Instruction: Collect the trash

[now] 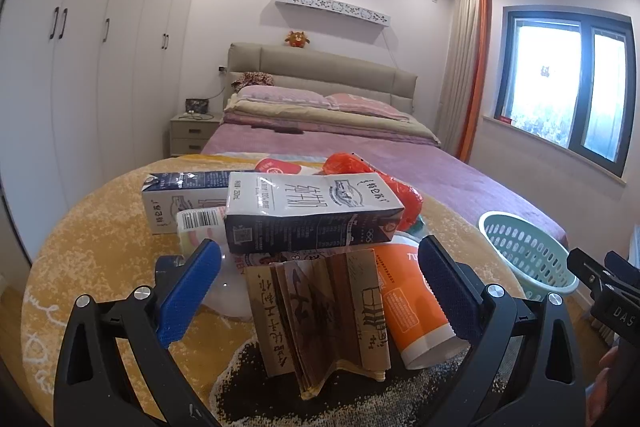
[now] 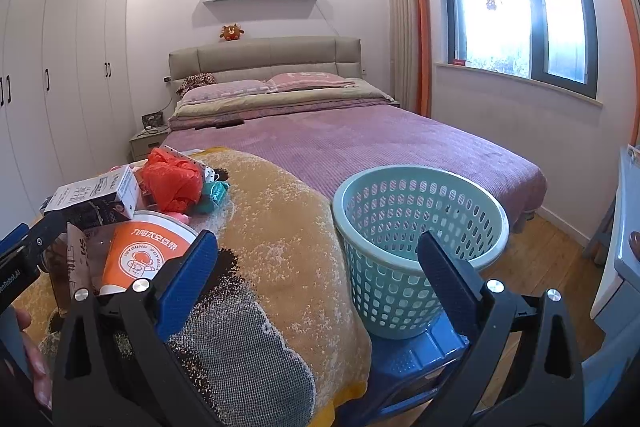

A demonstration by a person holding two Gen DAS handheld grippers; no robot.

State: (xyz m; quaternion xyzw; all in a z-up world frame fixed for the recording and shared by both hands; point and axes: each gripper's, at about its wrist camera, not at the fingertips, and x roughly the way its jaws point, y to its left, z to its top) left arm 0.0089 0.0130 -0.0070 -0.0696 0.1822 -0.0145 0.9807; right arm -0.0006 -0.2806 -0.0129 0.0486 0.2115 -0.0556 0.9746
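Observation:
A pile of trash lies on a round table with a yellow cloth (image 1: pixel 92 247). In the left wrist view: a milk carton (image 1: pixel 312 211) on top, a second carton (image 1: pixel 180 199) behind it, a folded brown paper bag (image 1: pixel 320 311), an orange cup (image 1: pixel 412 307) on its side, and an orange plastic bag (image 1: pixel 360 167). My left gripper (image 1: pixel 320 287) is open, its fingers either side of the paper bag and cup. My right gripper (image 2: pixel 318 275) is open and empty, in front of the green basket (image 2: pixel 420 227). The cup (image 2: pixel 144 251) and orange bag (image 2: pixel 172 183) show at its left.
The basket stands on a blue stool (image 2: pixel 416 355) right of the table. A bed with a purple cover (image 2: pixel 360 143) lies behind. Wardrobes (image 1: pixel 80 67) line the left wall. A white unit (image 2: pixel 624 247) stands at the far right.

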